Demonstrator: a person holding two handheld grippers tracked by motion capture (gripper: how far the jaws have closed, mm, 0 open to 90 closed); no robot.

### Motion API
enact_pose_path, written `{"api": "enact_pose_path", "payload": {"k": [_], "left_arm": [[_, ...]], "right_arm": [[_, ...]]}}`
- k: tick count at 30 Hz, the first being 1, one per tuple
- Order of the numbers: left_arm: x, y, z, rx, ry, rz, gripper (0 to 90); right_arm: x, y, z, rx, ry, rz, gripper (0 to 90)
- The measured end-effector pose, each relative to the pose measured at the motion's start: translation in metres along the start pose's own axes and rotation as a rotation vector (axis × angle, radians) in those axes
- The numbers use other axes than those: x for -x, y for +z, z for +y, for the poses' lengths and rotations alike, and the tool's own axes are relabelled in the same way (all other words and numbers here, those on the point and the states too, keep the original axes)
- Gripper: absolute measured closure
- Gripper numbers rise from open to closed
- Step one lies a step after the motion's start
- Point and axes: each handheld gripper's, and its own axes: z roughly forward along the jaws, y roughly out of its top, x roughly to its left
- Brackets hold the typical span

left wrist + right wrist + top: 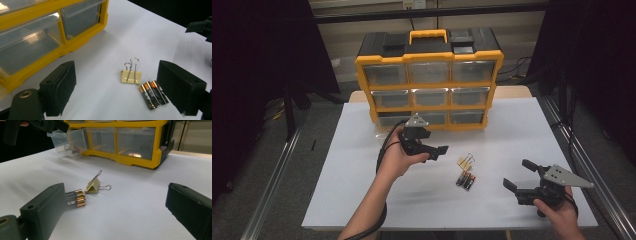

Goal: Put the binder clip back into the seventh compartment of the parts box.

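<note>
From the high view, the left gripper [439, 151] hangs with jaws spread and empty over the white tabletop [362, 190], just left of a pale yellow binder clip with wire handles [465, 161] and a small bundle of black-and-copper batteries [466, 180]. The right gripper [519, 175] rests near the table's front right corner, jaws apart, holding nothing. Behind stands a yellow-framed organiser with clear plastic drawers [430, 90].

In the left gripper view, the binder clip [131, 76] lies between the wide jaws but well ahead of them, untouched, the batteries [153, 93] just beside it. The step seems to be a reach for the clip; done well, the jaws should come down squarely across the clip's body, clear of the batteries.

The right gripper view shows what the others hide: a clear drawer [67, 143] pulled out of the organiser's bottom row, something small inside. The clip [94, 185] shows side-on, its folded body standing up from the table.
</note>
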Motion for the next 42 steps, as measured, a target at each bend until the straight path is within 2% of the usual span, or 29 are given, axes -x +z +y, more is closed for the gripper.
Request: {"api": "enact_pose_path", "payload": {"k": [9,10,13,14,19,24,26,30,35,37,39,42], "left_arm": [[0.01,0.015,-0.009,-0.012,0.015,-0.017,16.3],[0.011,0.016,-0.01,-0.025,0.017,-0.017,16.3],[0.012,0.02,-0.012,-0.024,0.013,-0.026,16.4],[0.012,0.022,-0.013,-0.011,0.007,-0.039,16.4],[0.013,0.028,-0.015,0.001,-0.002,-0.036,17.3],[0.013,0.037,-0.019,0.001,0.008,-0.048,17.8],[0.014,0.041,-0.02,0.006,0.003,-0.034,18.5],[0.015,0.048,-0.023,0.005,0.006,-0.044,19.5],[0.016,0.057,-0.026,-0.019,0.033,-0.019,20.7],[0.017,0.06,-0.027,-0.02,0.028,-0.027,21.0],[0.017,0.061,-0.027,-0.032,0.036,-0.015,21.6],[0.017,0.065,-0.028,-0.024,0.045,-0.021,22.6]], "right_arm": [[0.0,0.0,0.0,0.0,0.0,0.001,2.5],[0.0,0.0,0.0,0.0,0.0,0.001,2.5],[0.0,0.0,0.0,0.001,-0.001,-0.001,2.5],[0.0,0.0,0.0,-0.001,-0.002,-0.001,2.5],[0.0,0.0,0.0,-0.001,-0.005,0.003,2.4],[0.0,0.0,0.0,0.002,-0.001,0.001,2.5],[-0.001,0.0,0.0,0.004,0.005,-0.002,2.5],[0.0,0.0,0.0,-0.001,-0.008,0.004,2.5],[0.001,-0.001,0.0,0.002,-0.004,-0.003,2.4],[0.0,-0.001,0.0,0.002,-0.003,-0.002,2.4],[0.0,-0.001,0.0,0.002,-0.005,-0.001,2.4],[0.0,0.0,0.0,0.002,-0.006,0.0,2.5]]}}
